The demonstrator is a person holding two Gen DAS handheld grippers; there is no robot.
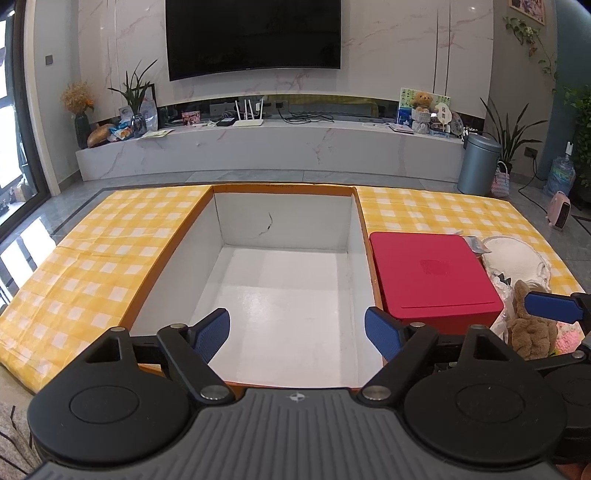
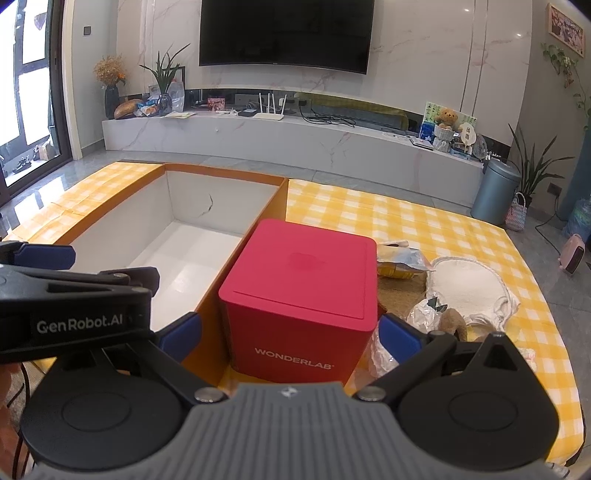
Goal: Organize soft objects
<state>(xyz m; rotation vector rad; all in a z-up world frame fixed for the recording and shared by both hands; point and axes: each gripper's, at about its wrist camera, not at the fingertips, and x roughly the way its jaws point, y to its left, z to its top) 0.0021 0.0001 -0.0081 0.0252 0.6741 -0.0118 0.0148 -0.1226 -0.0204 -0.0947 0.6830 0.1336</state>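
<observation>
Clearly nothing has been sorted yet. From the left wrist view, the left gripper hangs with its blue fingers spread wide over the big orange-rimmed box, whose white inside holds nothing, and nothing sits between the fingers. Just right of that box stands the red box, lid on. Beyond it, at the right edge, lies the pile of soft things: a brown plush toy, a white fluffy pad and something pink and knitted. A blue finger of the other tool reaches in above the plush.

From the right wrist view, the right gripper is likewise spread apart, gripping nothing; the red box stands between and beyond its fingers, not touched by the pads as far as I can tell. The plush, crinkled clear wrapping and the white pad lie to its right.

My reading: this is the start, before the first pick. The next move calls for swinging the right tool over to the plush and closing gently on it.

A yellow checked cloth covers the table, in a living room with a wall television over a marble ledge.
</observation>
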